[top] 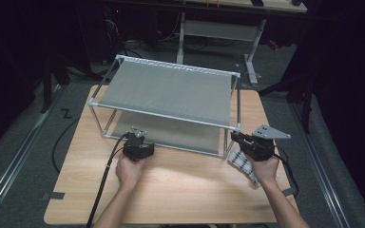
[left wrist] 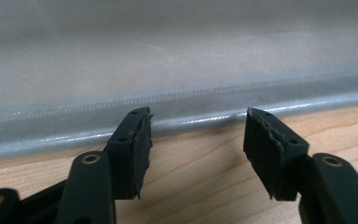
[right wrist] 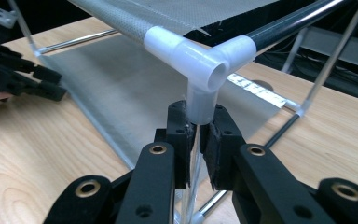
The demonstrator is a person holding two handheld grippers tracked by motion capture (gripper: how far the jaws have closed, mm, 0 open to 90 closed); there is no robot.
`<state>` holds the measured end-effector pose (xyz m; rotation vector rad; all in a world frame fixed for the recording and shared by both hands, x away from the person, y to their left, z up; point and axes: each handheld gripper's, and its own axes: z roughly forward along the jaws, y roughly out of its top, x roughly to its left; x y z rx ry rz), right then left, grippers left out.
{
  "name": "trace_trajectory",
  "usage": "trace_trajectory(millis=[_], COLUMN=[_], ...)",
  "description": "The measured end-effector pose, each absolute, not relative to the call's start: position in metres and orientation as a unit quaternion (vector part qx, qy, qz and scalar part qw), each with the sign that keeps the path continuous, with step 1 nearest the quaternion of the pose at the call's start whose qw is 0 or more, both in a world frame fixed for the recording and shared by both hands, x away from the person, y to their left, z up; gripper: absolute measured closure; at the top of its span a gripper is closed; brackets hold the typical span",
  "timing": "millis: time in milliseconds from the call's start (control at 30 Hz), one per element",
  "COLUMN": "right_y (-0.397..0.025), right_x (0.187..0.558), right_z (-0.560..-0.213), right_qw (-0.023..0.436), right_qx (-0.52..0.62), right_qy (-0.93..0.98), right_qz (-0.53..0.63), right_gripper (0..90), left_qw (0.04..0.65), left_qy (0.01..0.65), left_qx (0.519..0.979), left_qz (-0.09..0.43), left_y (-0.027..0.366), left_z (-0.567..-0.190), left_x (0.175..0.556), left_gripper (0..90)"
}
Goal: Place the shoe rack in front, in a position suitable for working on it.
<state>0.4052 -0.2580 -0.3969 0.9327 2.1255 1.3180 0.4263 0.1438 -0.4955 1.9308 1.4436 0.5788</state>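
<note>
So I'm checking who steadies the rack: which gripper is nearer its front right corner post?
Right. The right gripper is clamped on the post just under the white corner connector; the left gripper hangs open by the lower shelf's front edge.

Light: the room is dim; the brightest patch falls on the desk (top: 180,185), while the far side fades into near black.
Desk: pale wood grain with rounded corners, and a strip of grey tape (top: 53,195) at its near left edge.
Floor: grey carpet (top: 24,156) around the desk, crossed by metal rails (top: 9,178) on the left and right.
Furniture: a second table with a white metal frame (top: 218,31) stands beyond the far edge; dark cables lie on the floor under it.
</note>
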Motion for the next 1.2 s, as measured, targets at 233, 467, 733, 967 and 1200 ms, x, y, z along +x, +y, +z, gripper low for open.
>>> trace_trajectory(millis=[233, 467, 733, 967, 1200], right_y=[-0.252, -0.243, -0.228, -0.215, -0.198], right_x=[0.391, 0.374, 0.359, 0.351, 0.343], right_z=[-0.398, -0.4, -0.402, -0.403, -0.403], right_qw=[0.227, 0.22, 0.208, 0.2, 0.19], right_qx=[0.323, 0.305, 0.282, 0.268, 0.249], right_qy=[0.778, 0.781, 0.787, 0.79, 0.797], right_qz=[0.488, 0.498, 0.508, 0.514, 0.516], right_gripper=[81.4, 81.4, 81.4, 81.4, 81.3], left_qw=[0.324, 0.321, 0.325, 0.331, 0.333], left_qy=[0.545, 0.541, 0.536, 0.534, 0.529], left_qx=[0.741, 0.746, 0.75, 0.75, 0.754], left_qz=[0.221, 0.217, 0.209, 0.207, 0.204], left_y=[0.14, 0.139, 0.135, 0.134, 0.132], left_z=[-0.496, -0.498, -0.499, -0.498, -0.498], left_x=[0.427, 0.428, 0.429, 0.428, 0.428], left_gripper=[42.8, 42.2, 42.4, 43.4, 43.5])
